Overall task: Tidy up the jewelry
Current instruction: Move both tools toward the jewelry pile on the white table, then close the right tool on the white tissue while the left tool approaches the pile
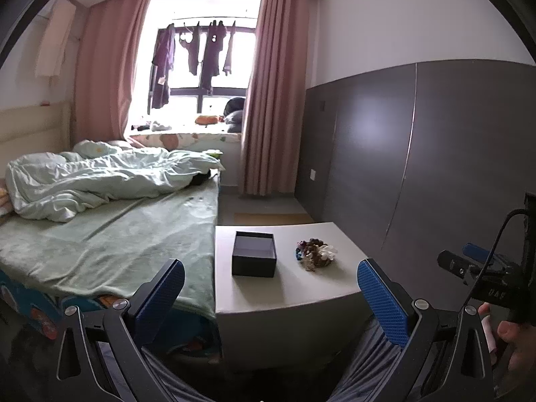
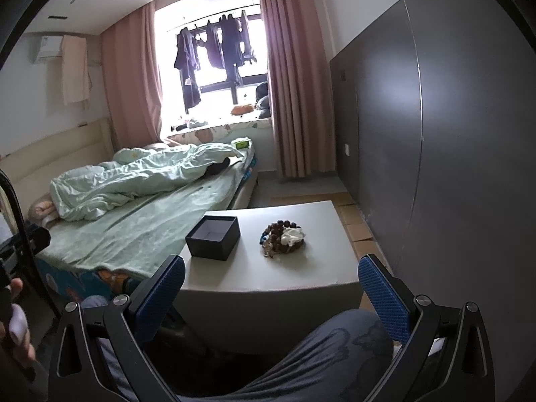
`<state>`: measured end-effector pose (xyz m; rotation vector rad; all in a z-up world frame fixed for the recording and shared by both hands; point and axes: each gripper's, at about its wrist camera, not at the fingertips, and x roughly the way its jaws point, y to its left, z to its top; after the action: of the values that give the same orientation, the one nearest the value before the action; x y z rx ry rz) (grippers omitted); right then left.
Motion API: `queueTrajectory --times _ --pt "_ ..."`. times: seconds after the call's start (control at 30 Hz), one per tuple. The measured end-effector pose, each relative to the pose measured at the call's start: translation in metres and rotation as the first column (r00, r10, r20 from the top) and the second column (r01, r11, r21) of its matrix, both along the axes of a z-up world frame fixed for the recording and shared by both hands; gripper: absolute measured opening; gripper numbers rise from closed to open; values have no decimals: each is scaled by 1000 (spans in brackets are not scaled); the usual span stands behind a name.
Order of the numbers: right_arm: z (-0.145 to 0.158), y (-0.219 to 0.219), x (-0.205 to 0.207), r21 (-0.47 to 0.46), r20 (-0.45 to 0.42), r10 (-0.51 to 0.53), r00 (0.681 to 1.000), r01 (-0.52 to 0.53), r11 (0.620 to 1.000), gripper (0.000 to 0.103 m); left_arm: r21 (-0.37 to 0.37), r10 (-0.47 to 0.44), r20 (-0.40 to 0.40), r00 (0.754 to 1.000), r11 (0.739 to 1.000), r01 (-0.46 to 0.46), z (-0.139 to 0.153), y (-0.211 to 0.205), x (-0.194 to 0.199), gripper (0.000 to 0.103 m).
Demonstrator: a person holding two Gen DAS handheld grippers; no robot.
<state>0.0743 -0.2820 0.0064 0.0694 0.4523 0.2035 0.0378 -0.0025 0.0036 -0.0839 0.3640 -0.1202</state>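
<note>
1. Here, the left gripper [image 1: 270,284] hangs short of the table [image 1: 321,284], its blue-padded fingers [image 1: 382,298] spread wide with nothing between them.
2. The right gripper [image 2: 271,284] is likewise released, its fingers [image 2: 383,296] parted wide and grasping nothing, held back from the table's near edge.
3. The jewelry [image 2: 283,237] lies in a small heap on the right part of the tabletop: dark beads, a white piece and some pale bits tangled together.
4. The box [image 2: 214,238], dark outside and pale inside, stands open on the table's left part, near the heap but apart from it; no lid shows.
5. Neither gripper touches the box or the jewelry.
6. In the left wrist view, a hand [image 1: 516,341] at the lower right edge grips the other tool's handle.
7. The bed [image 1: 117,234] with a green sheet and a rumpled quilt [image 1: 100,177] stands against the table's left side.
8. Pink curtains [image 2: 294,100] frame a bright window [image 1: 201,40] where dark clothes [image 1: 204,53] hang.
9. A grey panel [image 2: 452,134] covers the wall on the right.
10. The person's grey-trousered legs [image 2: 318,358] show below the grippers.
</note>
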Motion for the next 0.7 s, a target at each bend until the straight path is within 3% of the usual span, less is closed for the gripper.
queueTrajectory --times 0.43,0.7 --pt "-12 -10 40 11 10 5 1000 -5 1000 103 -1 -88 -44 995 996 88 -9 -20 73 103" --pt "-39 -36 83 55 -78 -29 997 33 998 102 -1 -159 -105 982 987 160 -29 -44 138 103"
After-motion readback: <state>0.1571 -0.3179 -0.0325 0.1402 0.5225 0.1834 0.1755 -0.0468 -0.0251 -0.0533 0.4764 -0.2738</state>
